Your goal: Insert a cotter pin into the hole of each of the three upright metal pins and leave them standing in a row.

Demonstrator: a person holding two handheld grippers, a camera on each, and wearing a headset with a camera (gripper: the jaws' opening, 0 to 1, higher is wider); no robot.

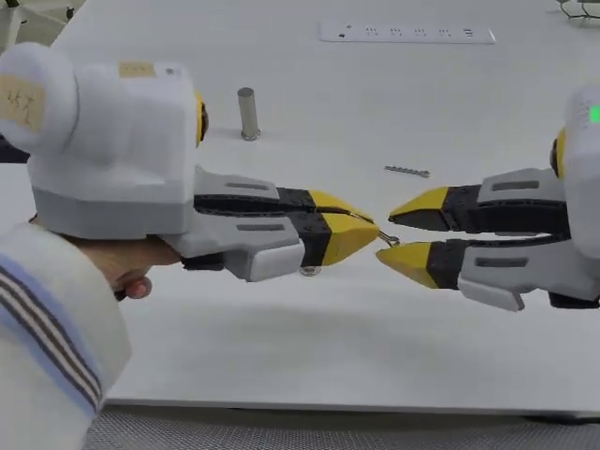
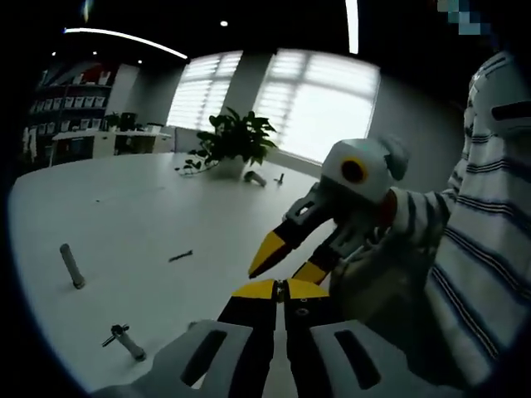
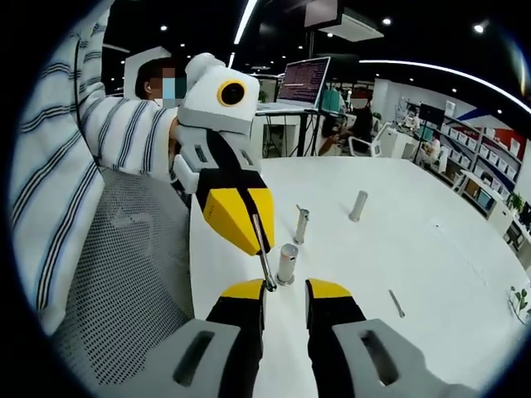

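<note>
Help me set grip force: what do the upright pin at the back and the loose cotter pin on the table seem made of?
The upright pin looks like bare metal, likely steel: grey, with a soft sheen down its side. The loose cotter pin looks like thin silvery metal, but it is too small to tell the finish.

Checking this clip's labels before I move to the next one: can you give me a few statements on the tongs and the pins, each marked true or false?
1. The left tongs are shut on a cotter pin. True.
2. The right tongs are shut. False: they are open and hold nothing, tips facing the left tongs.
3. A loose cotter pin lies on the table. True.
4. The metal pins all lie on their sides. False: the right gripper view shows three standing upright.
</note>
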